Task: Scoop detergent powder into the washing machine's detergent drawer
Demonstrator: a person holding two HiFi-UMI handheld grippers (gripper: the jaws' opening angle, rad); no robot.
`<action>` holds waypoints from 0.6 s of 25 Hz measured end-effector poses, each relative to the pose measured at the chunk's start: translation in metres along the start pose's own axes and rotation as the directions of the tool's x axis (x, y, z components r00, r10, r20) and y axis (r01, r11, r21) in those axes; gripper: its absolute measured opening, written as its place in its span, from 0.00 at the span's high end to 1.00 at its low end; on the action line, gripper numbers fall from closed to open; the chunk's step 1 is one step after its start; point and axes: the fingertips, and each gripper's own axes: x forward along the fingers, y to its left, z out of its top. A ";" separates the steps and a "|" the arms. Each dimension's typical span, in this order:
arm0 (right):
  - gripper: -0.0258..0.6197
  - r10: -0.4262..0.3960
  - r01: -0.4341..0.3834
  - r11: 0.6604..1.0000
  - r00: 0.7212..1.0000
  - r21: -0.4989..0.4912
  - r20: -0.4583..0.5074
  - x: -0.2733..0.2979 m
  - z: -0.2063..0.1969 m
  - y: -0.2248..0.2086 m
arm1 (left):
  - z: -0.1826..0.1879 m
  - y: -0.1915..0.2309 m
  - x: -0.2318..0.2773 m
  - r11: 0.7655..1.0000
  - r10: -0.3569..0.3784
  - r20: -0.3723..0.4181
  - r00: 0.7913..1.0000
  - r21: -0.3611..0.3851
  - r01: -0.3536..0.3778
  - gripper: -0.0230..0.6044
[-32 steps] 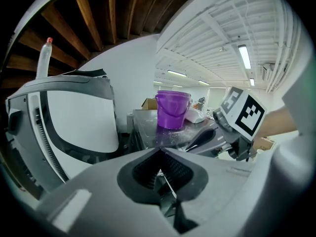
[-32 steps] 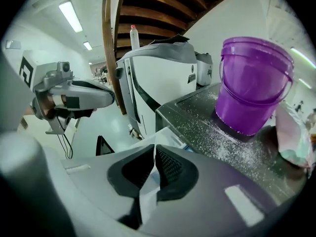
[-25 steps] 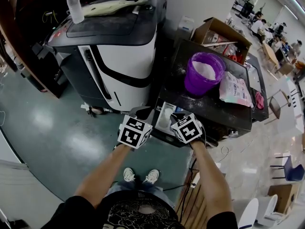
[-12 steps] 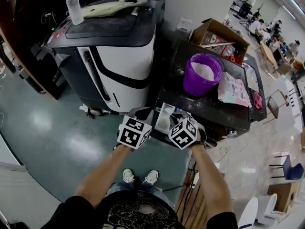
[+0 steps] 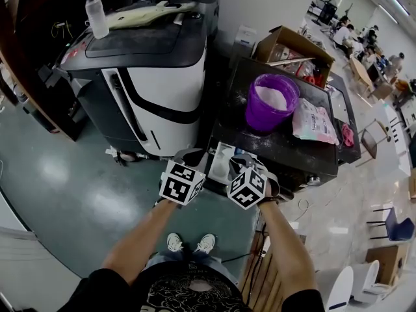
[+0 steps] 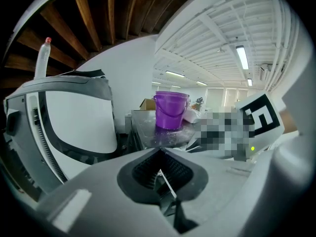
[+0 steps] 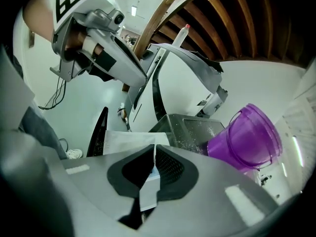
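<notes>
We hold both tools low in front of us, side by side at the near corner of the washing machine (image 5: 286, 145). The left tool (image 6: 159, 172) has its jaws together with nothing between them. It points across at the large black and white machine (image 5: 162, 77) and at the purple bucket (image 5: 270, 112) beyond.

The right tool (image 7: 154, 152) also has its jaws together, meeting in a thin line at the tips. The white we see in the gap behind them looks like the surface underneath, not something gripped. Just past those tips lies the detergent drawer (image 5: 223, 160), pulled out from the washing machine's front. We cannot tell whether the tool touches it.

The bucket stands upright on the washing machine's dark top, well back from the drawer, and holds white detergent powder (image 5: 273, 95). Loose grains are scattered on the top around its base. A pale detergent bag (image 5: 314, 121) lies just beside the bucket, on our right.

An open cardboard box (image 5: 286, 44) sits behind the washing machine. A clear bottle (image 5: 96, 13) with a red cap stands upright on the large machine to the left. Beneath us is a glossy green floor (image 5: 65, 187) (our own shoes show at the bottom of the head view).
</notes>
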 end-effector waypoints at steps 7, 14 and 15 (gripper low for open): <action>0.90 -0.002 -0.002 0.988 1.000 0.157 0.029 -0.005 0.000 -0.004 | 0.000 0.001 -0.002 1.000 0.004 0.002 1.000 -0.002 -0.004 0.96; 0.90 -0.033 0.018 0.971 0.998 0.239 0.057 -0.015 0.006 -0.010 | 0.004 0.000 -0.007 1.000 0.007 0.015 1.000 0.000 -0.007 0.96; 0.90 -0.033 0.015 0.966 0.997 0.259 0.065 -0.016 0.008 -0.011 | 0.005 0.000 -0.008 1.000 0.007 0.017 1.000 -0.001 -0.007 0.96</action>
